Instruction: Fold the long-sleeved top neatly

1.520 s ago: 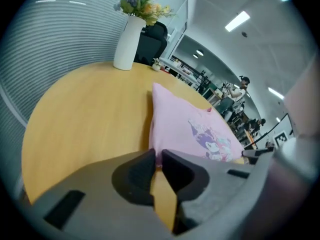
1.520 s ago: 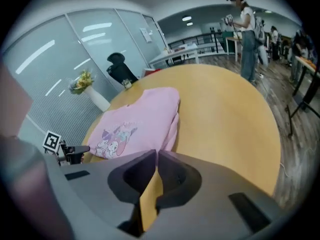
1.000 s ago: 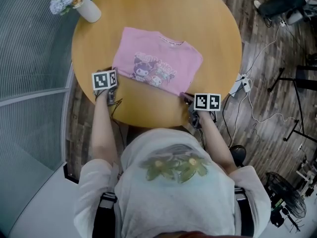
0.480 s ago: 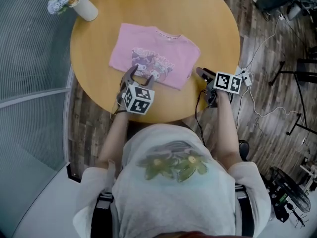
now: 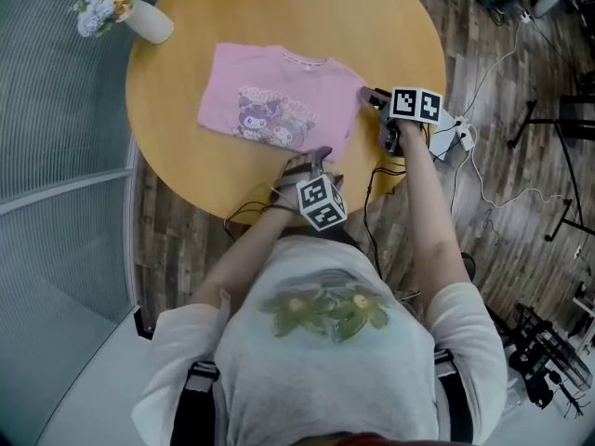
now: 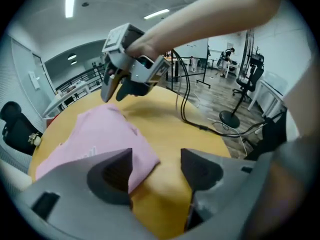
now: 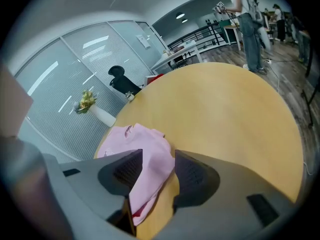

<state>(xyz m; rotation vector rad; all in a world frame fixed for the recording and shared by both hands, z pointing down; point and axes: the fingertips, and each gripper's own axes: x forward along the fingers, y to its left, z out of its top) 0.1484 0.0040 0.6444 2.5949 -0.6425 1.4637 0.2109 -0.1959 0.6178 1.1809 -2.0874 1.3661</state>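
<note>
The pink long-sleeved top [image 5: 279, 110] lies folded into a rectangle on the round wooden table [image 5: 186, 170], cartoon print up. My left gripper [image 5: 311, 160] hovers at the top's near right corner. Its jaws have just opened; in the left gripper view [image 6: 155, 164] the corner of the top [image 6: 100, 144] lies beside the left jaw and bare table shows in the gap. My right gripper [image 5: 370, 96] is at the top's right edge. Its jaws have also just opened, and the edge of the top [image 7: 150, 169] lies loose between them [image 7: 157, 171].
A white vase of flowers [image 5: 139, 17] stands at the table's far left. Cables and a power strip [image 5: 456, 137] lie on the wooden floor to the right. The table's near edge is just below my left gripper. A person [image 7: 245, 14] stands far off.
Both grippers let go of the top's near corners and opened. The left one swung right along the near edge to the right corner. The right one moved away along the right edge.
</note>
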